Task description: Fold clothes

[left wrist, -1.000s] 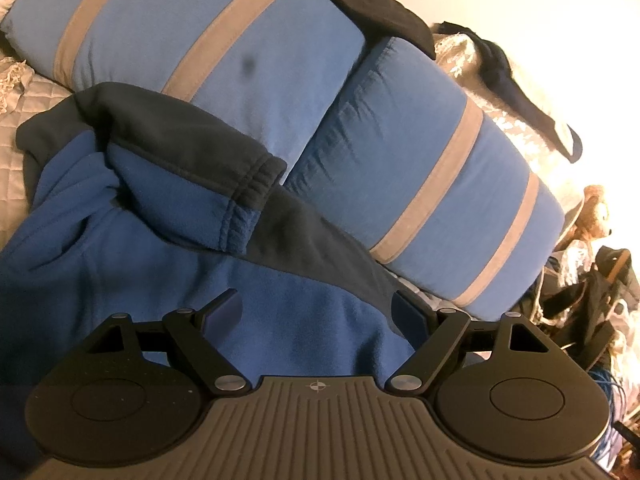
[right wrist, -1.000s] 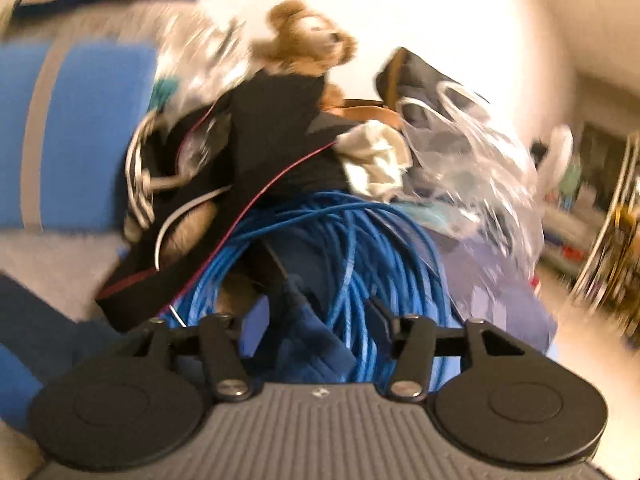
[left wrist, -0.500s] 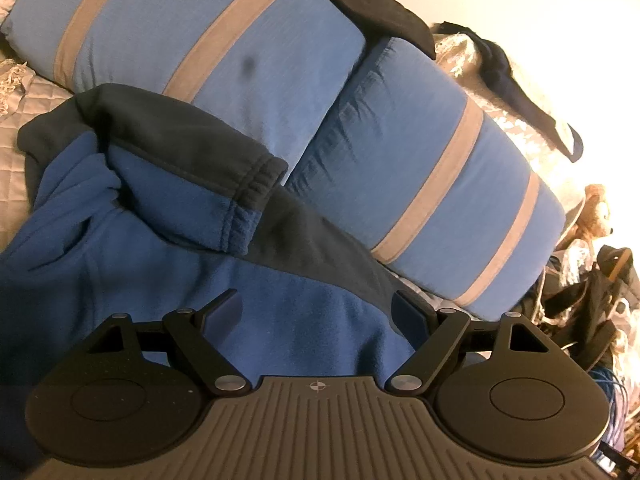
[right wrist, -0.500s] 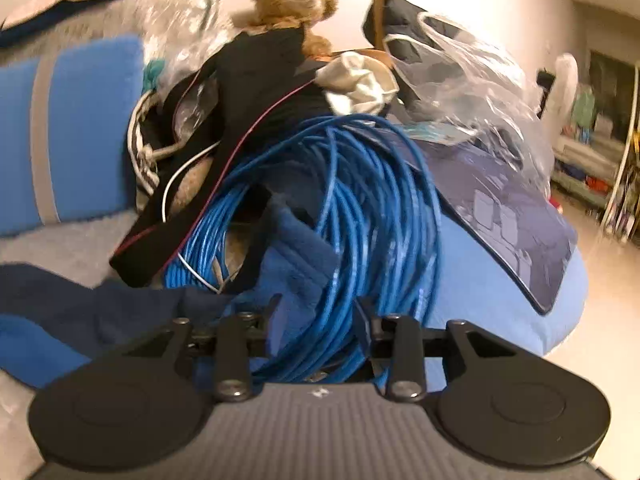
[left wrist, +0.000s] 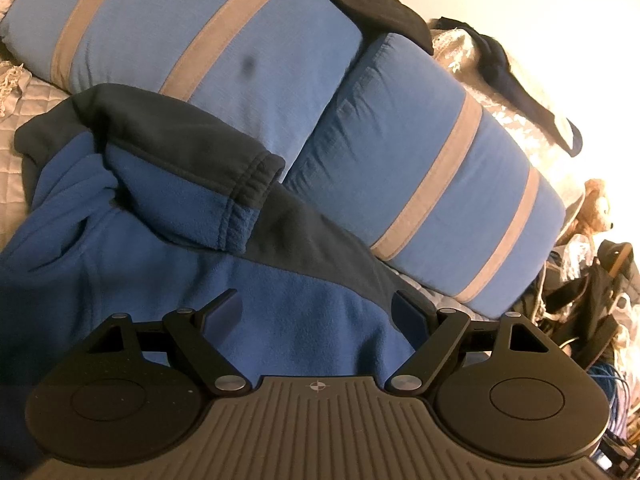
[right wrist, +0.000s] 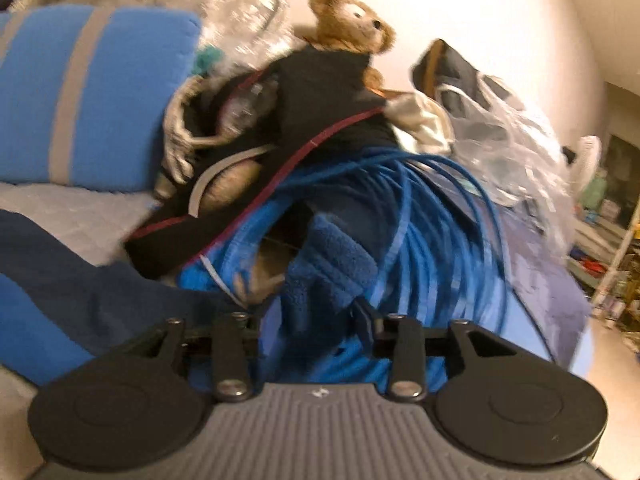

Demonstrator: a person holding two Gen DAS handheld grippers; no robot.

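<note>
A blue fleece jacket (left wrist: 168, 272) with dark navy panels lies crumpled on the quilted bed, one sleeve with its cuff (left wrist: 244, 204) folded across the body. My left gripper (left wrist: 316, 312) hovers open just over the jacket's body, nothing pinched. In the right wrist view the other sleeve (right wrist: 60, 288) runs from the left to its ribbed cuff (right wrist: 332, 268), which stands between the fingers of my right gripper (right wrist: 316, 316). Those jaws are opening and the pads do not visibly press the cuff; the picture is blurred there.
Two blue pillows with grey stripes (left wrist: 420, 184) lean behind the jacket. A coil of blue cable (right wrist: 432, 240), a black strap with red edging (right wrist: 320, 128), a teddy bear (right wrist: 348, 20) and clear plastic bags (right wrist: 512, 136) pile up by the cuff.
The right gripper sank toward the cable coil, narrowed around the cuff and has widened again. The left gripper and the jacket body have not moved.
</note>
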